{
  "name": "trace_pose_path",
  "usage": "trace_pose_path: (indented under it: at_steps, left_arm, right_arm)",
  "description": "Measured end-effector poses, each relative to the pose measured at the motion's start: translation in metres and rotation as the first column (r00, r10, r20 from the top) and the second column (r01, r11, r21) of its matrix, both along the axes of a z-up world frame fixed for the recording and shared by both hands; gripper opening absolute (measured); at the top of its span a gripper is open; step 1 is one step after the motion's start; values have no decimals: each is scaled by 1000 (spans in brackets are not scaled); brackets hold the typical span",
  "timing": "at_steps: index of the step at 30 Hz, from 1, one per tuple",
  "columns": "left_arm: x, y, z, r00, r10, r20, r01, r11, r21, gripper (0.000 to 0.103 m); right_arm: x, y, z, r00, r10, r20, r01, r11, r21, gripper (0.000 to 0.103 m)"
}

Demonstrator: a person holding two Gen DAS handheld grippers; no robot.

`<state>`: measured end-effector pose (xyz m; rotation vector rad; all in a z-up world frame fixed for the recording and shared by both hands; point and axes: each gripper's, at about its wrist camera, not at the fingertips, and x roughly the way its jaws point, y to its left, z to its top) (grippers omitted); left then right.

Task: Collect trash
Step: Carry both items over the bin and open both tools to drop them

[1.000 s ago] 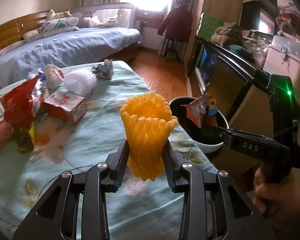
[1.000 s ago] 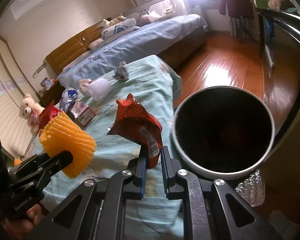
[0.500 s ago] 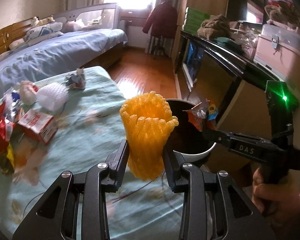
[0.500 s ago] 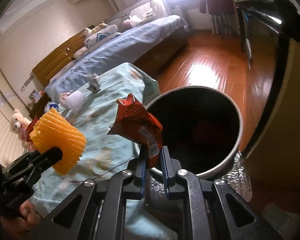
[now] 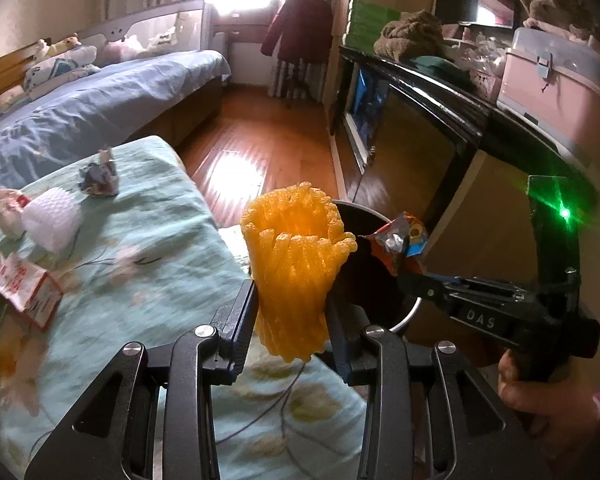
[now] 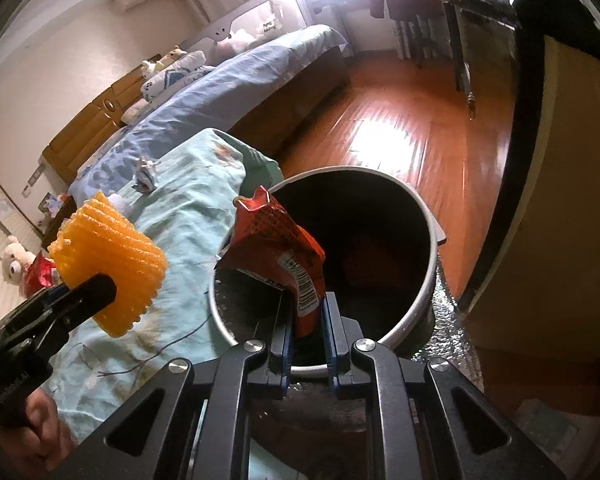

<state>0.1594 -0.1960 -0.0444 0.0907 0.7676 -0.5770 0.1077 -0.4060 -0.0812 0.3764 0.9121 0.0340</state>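
Observation:
My left gripper (image 5: pixel 292 308) is shut on an orange foam net sleeve (image 5: pixel 296 264), held upright at the edge of the cloth-covered table (image 5: pixel 148 240), beside the round trash bin (image 5: pixel 410 312). In the right wrist view the same orange sleeve (image 6: pixel 108 260) hangs left of the bin. My right gripper (image 6: pixel 306 314) is shut on a red snack wrapper (image 6: pixel 280 248), held over the near rim of the dark trash bin (image 6: pixel 432 240). That wrapper (image 5: pixel 400 240) and the right gripper (image 5: pixel 410 274) also show at the right of the left wrist view, over the bin.
More trash lies on the table: a white foam net (image 5: pixel 50 220), a red-and-white carton (image 5: pixel 24 288), a crumpled wrapper (image 5: pixel 100 176). A blue bed (image 5: pixel 80 112) stands behind. A dark cabinet (image 5: pixel 440 148) flanks the bin on the right, wooden floor (image 6: pixel 412 136) beyond.
Both grippers have travelled from over the table toward the bin, still holding their items. The wrapper now hangs over the bin's rim, and the sleeve has reached the table's edge.

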Motion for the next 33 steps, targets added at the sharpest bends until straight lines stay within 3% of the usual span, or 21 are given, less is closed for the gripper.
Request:
trace_pose_path:
  at_steps: [14,19,20,22,24,26,31,33]
  left_arm:
    - [29,-36,-25,996,-37,-87,39,999,21,33]
    - [35,-42,-30,994,-40,-99,43,999,28,37]
    - [35,-42,-31,994,-40,-106,43,999,30,42]
    - [37,-41,-33,993,-36,-113,40,999,32,52]
    - [37,-41,-33,993,-31,-112,35,999,30,64]
    - [36,-39,-32,994,-21,-110,24,999,29,71]
    - [32,-18,-28,994,21,-112,-22,1000,-3,71]
    - [30,-5,-28,992,49,-116,-51,999,-12,71]
  right_arm:
    - [18,-19,-13,998,-39,-46,39,999,5,16]
    - [23,-20,-14,998,-40,-53,40,999,-2,19]
    - [23,-20,-15,998,-41,-56,41,999,-3,20]
    - [24,-21,-15,997,-44,-61,44,999,1,28]
    - [25,-21,-15,997,-50,-63,50,999,8,46]
    - [24,-22,-14,997,-50,-58,51,999,16,49]
    - [22,-20,-8,998,-47,-39,48,999,19,53]
    - [19,-17,-5,999,-46,-25,47,999,26,65]
